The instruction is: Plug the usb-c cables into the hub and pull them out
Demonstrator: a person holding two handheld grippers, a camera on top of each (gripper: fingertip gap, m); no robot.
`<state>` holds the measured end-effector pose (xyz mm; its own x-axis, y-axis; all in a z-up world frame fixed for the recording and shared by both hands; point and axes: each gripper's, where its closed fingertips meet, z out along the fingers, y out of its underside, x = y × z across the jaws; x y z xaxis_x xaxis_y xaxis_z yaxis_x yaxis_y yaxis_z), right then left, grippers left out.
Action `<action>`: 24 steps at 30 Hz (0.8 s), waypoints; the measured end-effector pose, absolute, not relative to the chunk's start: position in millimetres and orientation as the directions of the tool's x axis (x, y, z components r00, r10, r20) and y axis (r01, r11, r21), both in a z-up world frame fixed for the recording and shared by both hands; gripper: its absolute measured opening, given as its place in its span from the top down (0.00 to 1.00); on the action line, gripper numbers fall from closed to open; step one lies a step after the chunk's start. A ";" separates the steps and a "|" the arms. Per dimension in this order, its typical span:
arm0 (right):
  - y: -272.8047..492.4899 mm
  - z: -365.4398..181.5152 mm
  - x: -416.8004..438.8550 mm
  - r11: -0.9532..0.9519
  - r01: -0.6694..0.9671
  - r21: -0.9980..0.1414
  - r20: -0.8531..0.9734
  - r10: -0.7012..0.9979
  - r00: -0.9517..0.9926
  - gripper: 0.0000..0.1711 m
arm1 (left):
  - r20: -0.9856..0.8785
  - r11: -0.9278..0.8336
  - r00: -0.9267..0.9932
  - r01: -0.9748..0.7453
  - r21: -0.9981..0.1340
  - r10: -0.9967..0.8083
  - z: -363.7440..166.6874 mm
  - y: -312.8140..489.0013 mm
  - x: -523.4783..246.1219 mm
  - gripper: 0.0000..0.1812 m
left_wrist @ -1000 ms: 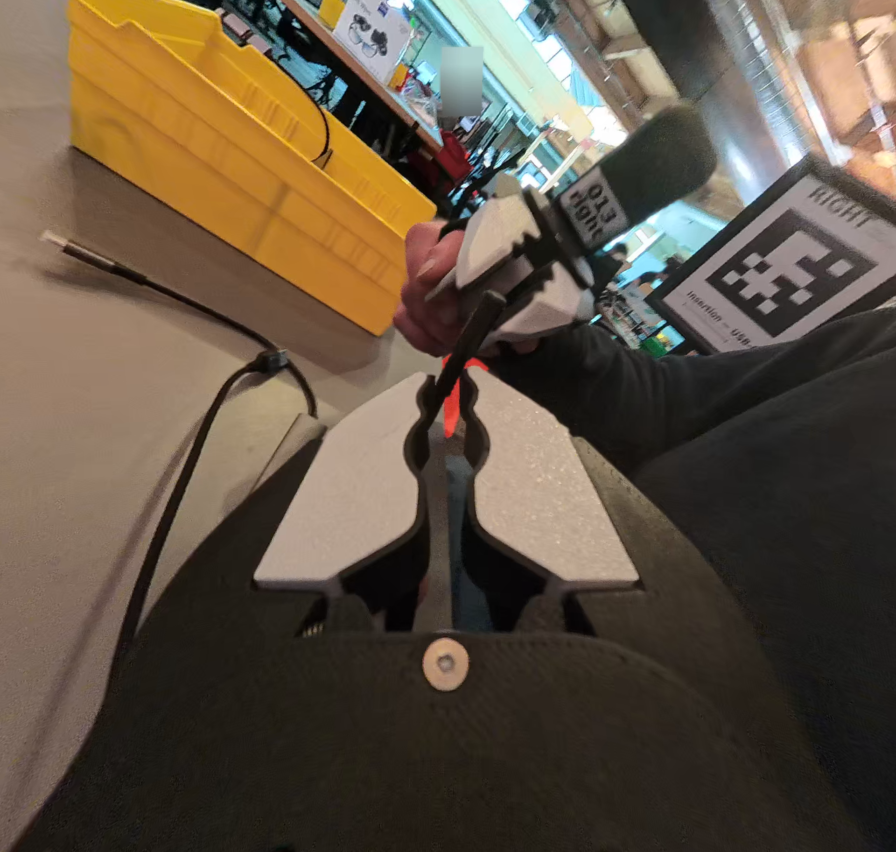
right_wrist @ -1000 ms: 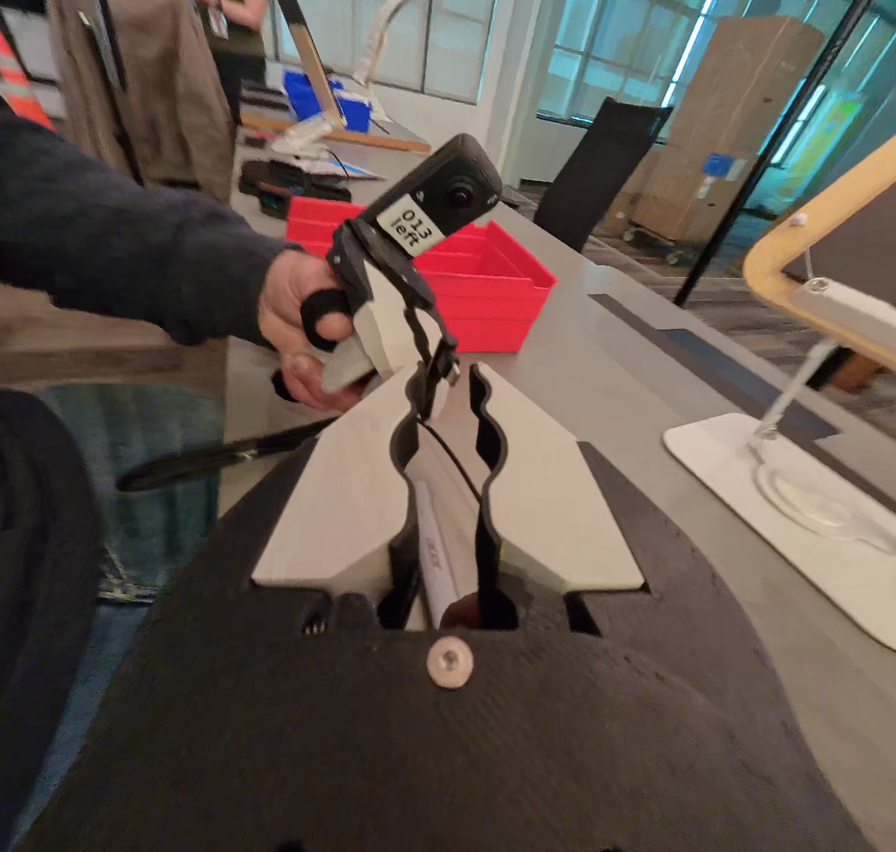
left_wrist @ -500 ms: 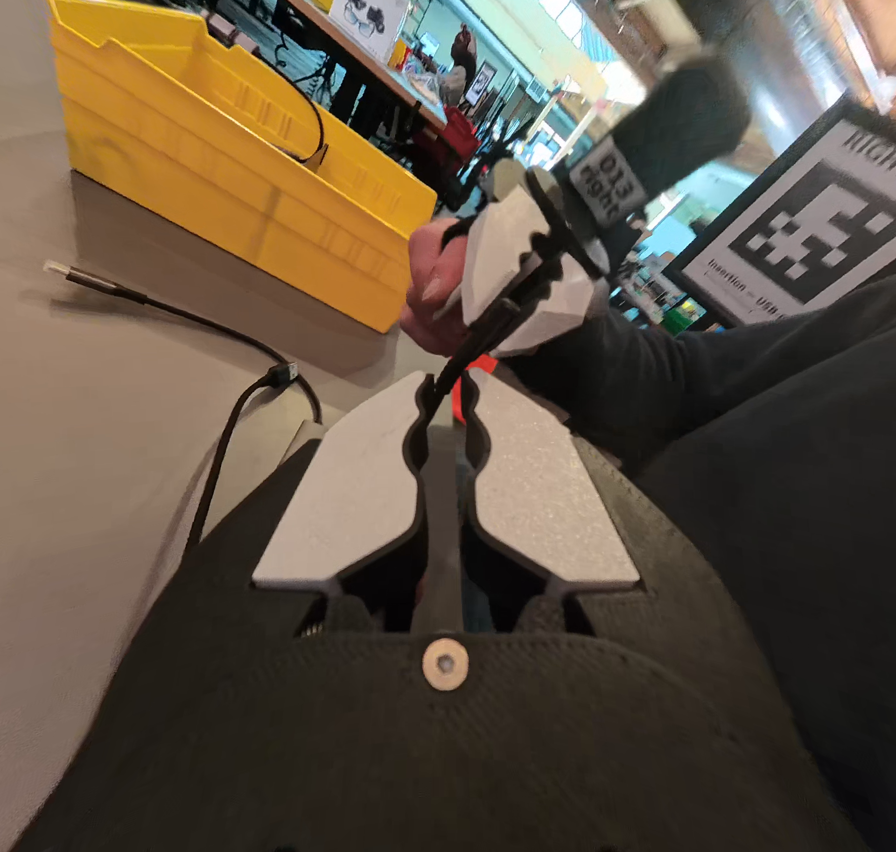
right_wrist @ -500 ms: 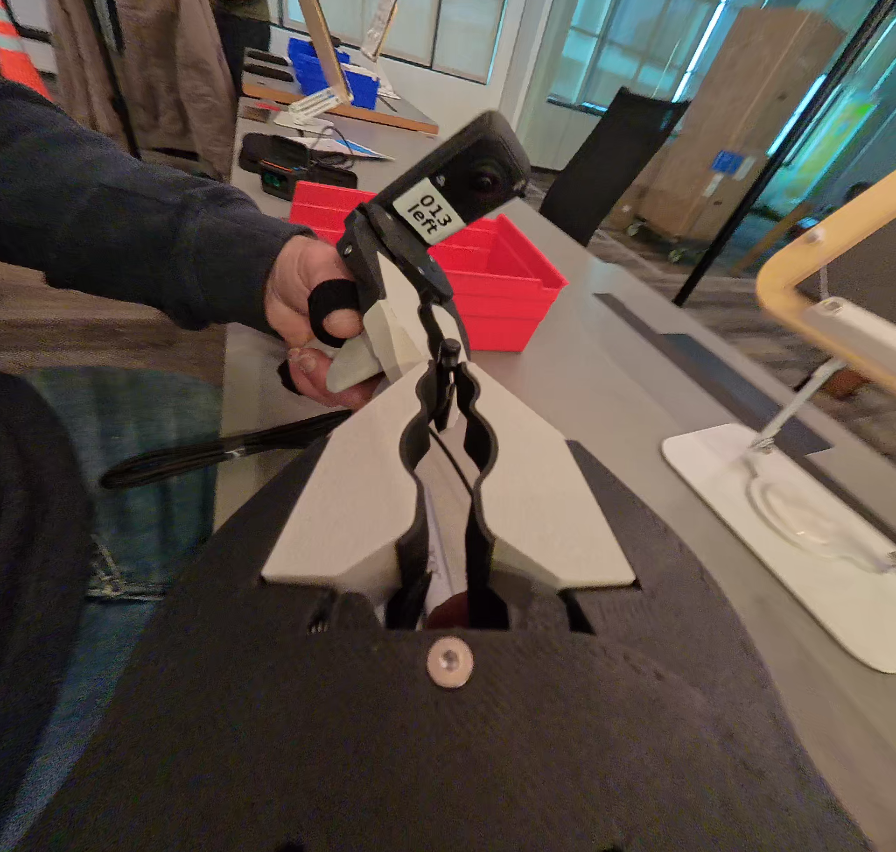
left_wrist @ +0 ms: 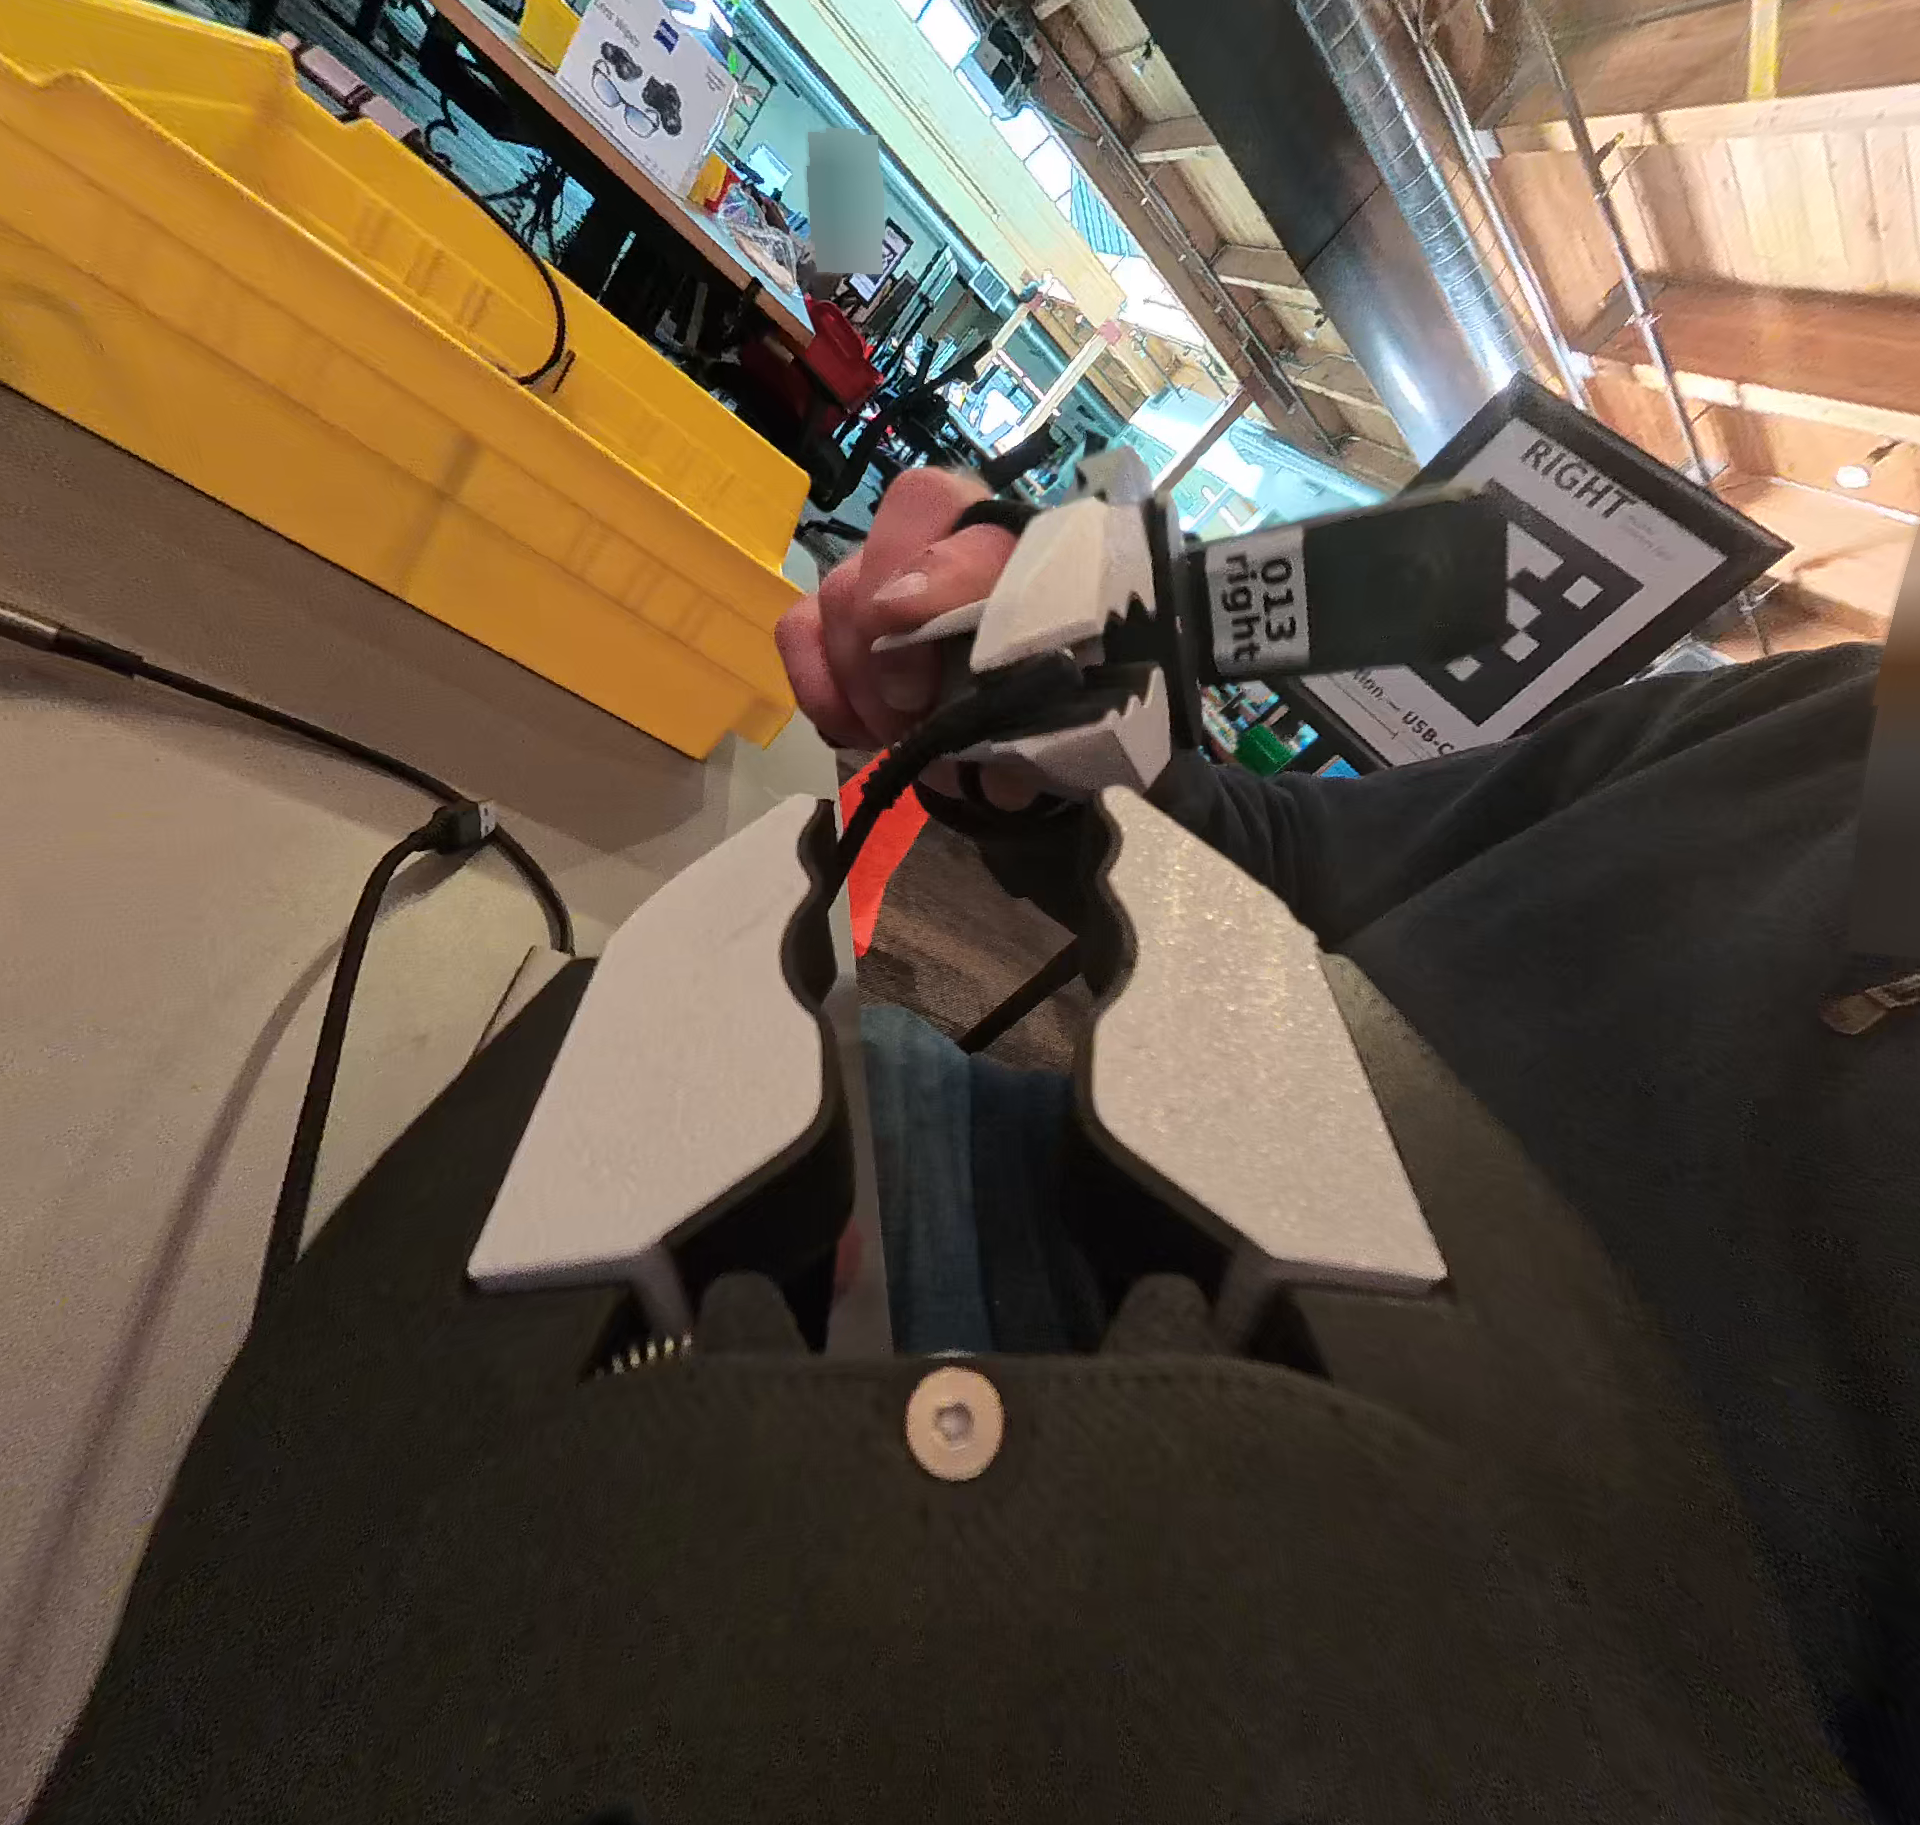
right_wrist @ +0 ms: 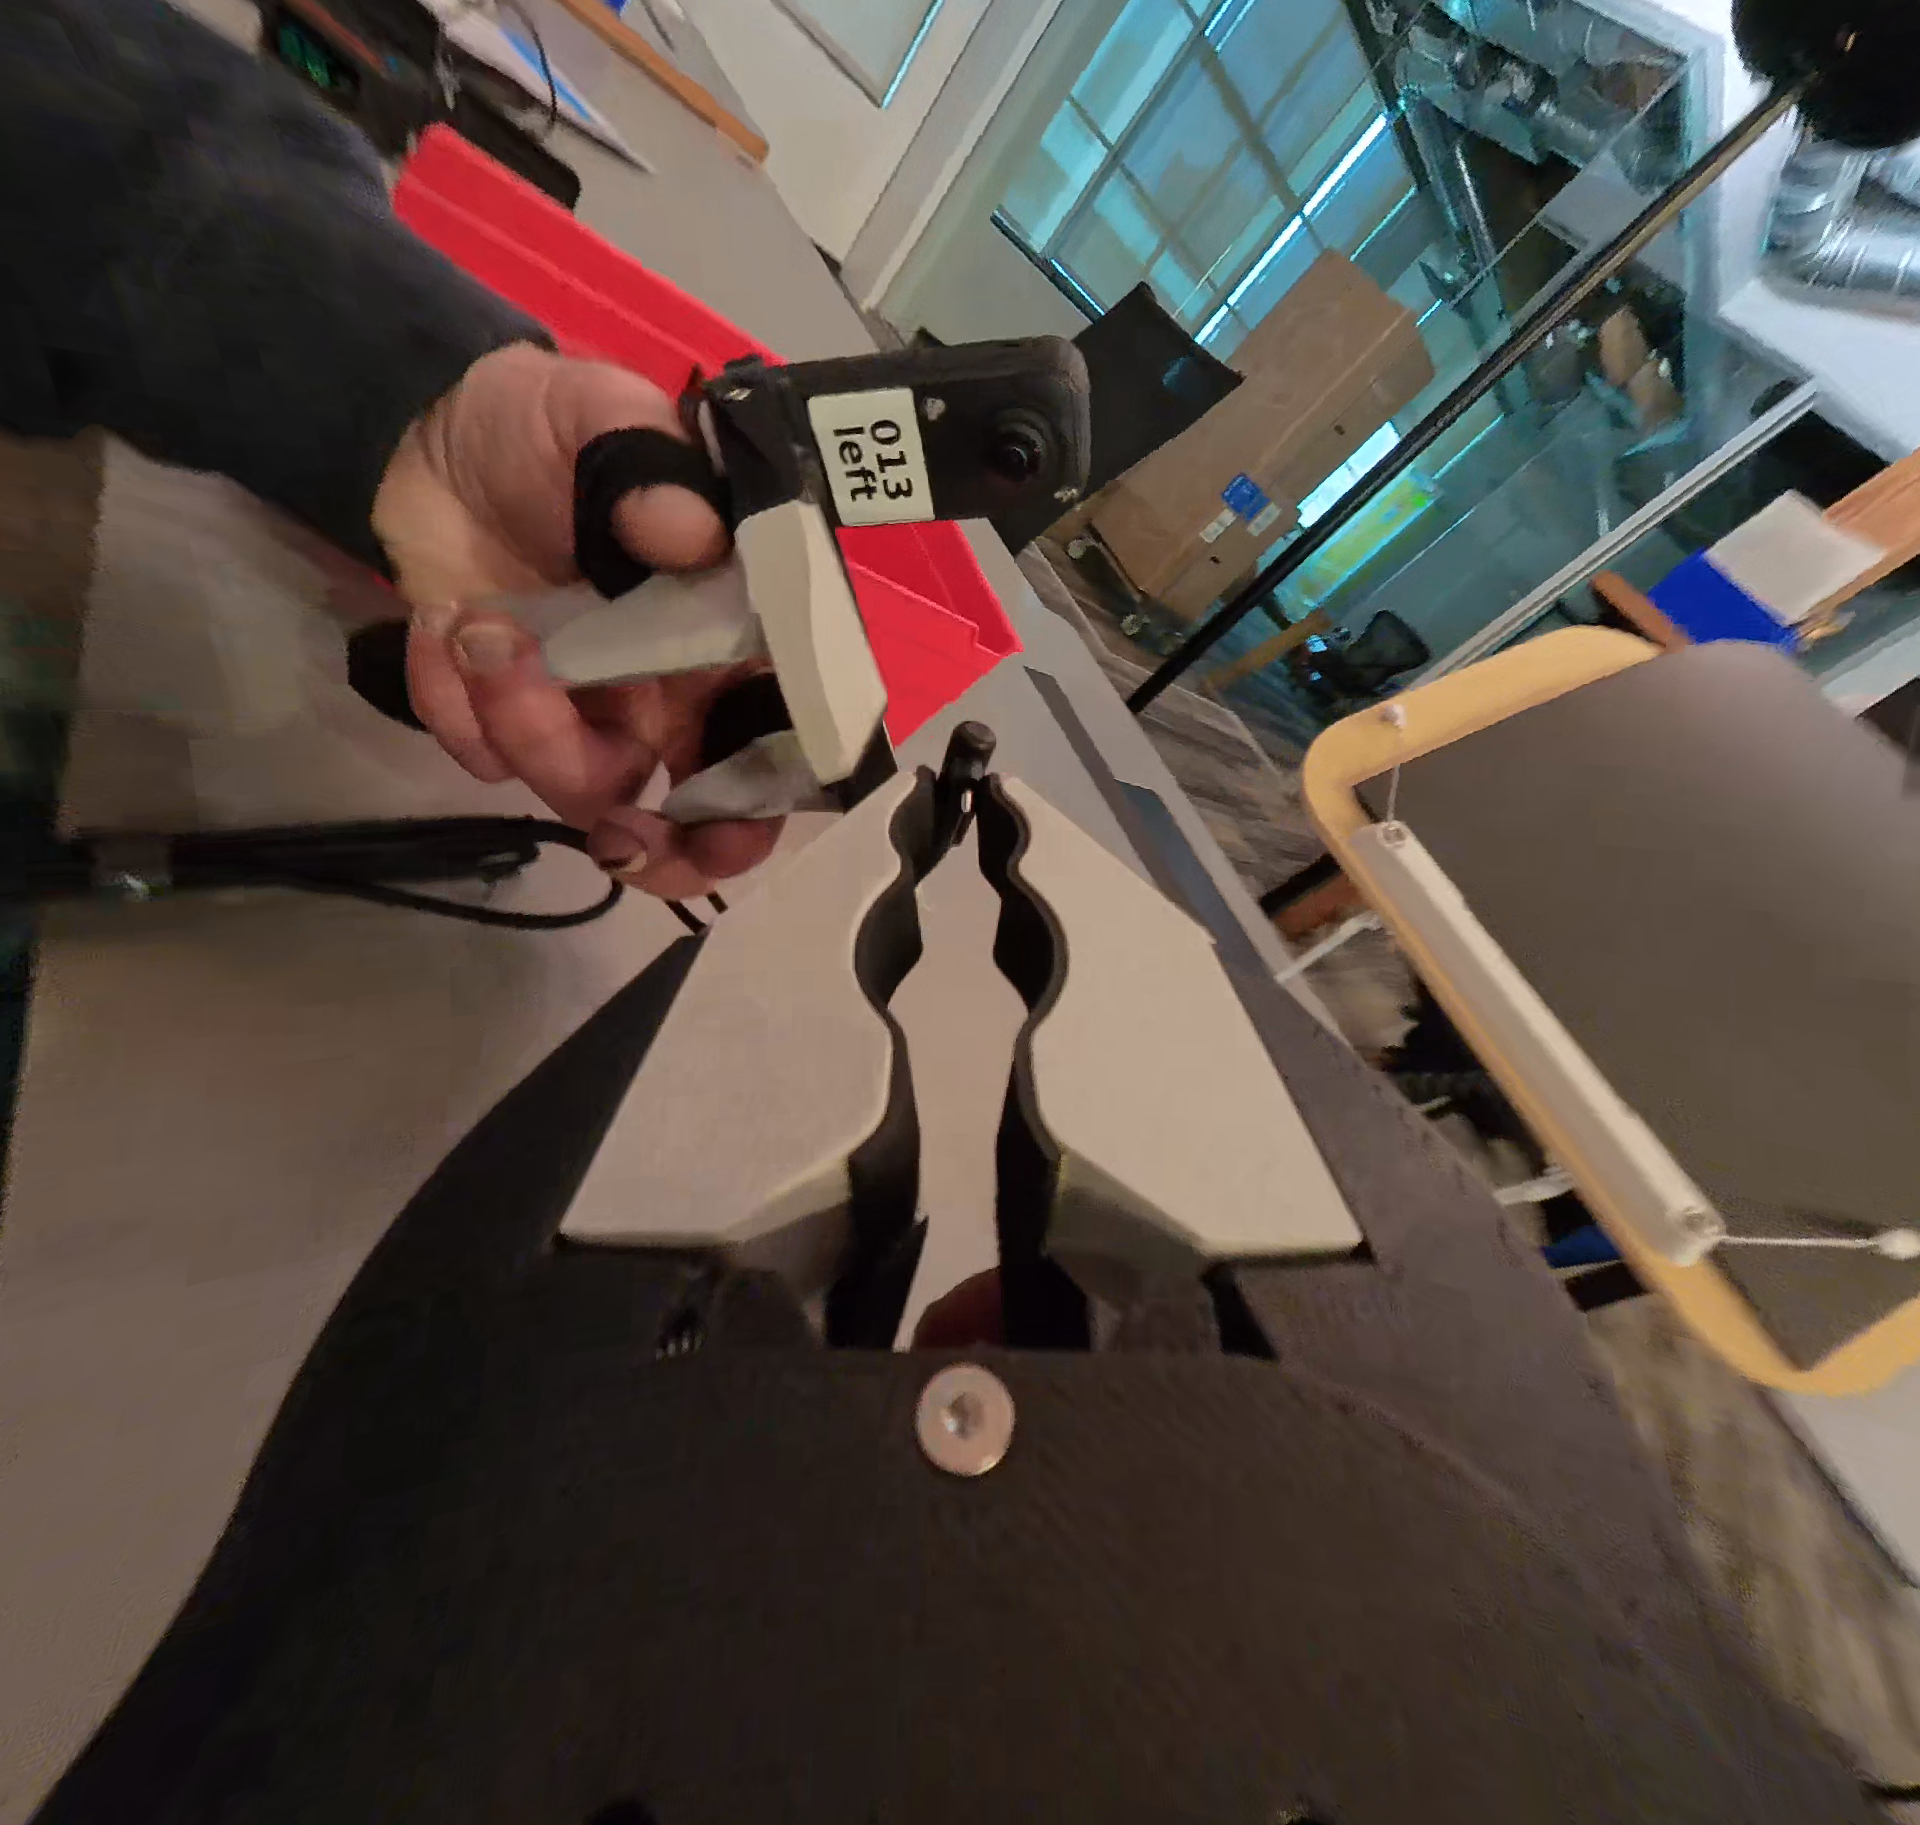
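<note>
My right gripper (right_wrist: 956, 804) is shut on the black plug (right_wrist: 961, 762) of a usb-c cable, which sticks out past its tips. In the left wrist view the right gripper (left_wrist: 987, 674) is held in a hand just beyond my fingers. Its black cable (left_wrist: 883, 788) hangs down past my left finger. My left gripper (left_wrist: 966, 819) is open and holds nothing. It also shows in the right wrist view (right_wrist: 842, 783), close to the left of the plug. No hub is clear in either view.
A yellow bin (left_wrist: 312, 373) stands on the grey table (left_wrist: 156, 1048), with another black cable (left_wrist: 343, 944) lying before it. A red bin (right_wrist: 623, 289), a bundle of black cables (right_wrist: 343, 856) and a wood-framed stand (right_wrist: 1507, 1048) show in the right wrist view. A marker sign (left_wrist: 1558, 570) stands behind.
My left gripper has opened and let go of the cable. My right gripper has shut on the plug. Both grippers have tilted over.
</note>
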<state>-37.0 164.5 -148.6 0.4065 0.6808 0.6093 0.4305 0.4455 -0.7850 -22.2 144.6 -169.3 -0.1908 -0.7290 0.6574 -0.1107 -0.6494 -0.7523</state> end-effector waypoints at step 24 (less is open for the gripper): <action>153.2 -160.1 -50.8 0.661 0.664 -0.349 0.928 0.343 0.147 0.97 | 0.666 -0.652 -0.208 -0.137 -0.745 -0.717 -166.4 140.4 -27.4 0.73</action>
<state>-50.8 153.2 -160.1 0.1466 0.3428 0.9279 0.6638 0.6614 -0.3492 -27.4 140.4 -166.4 -0.2084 -0.7167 0.6655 -0.1367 -0.6524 -0.7454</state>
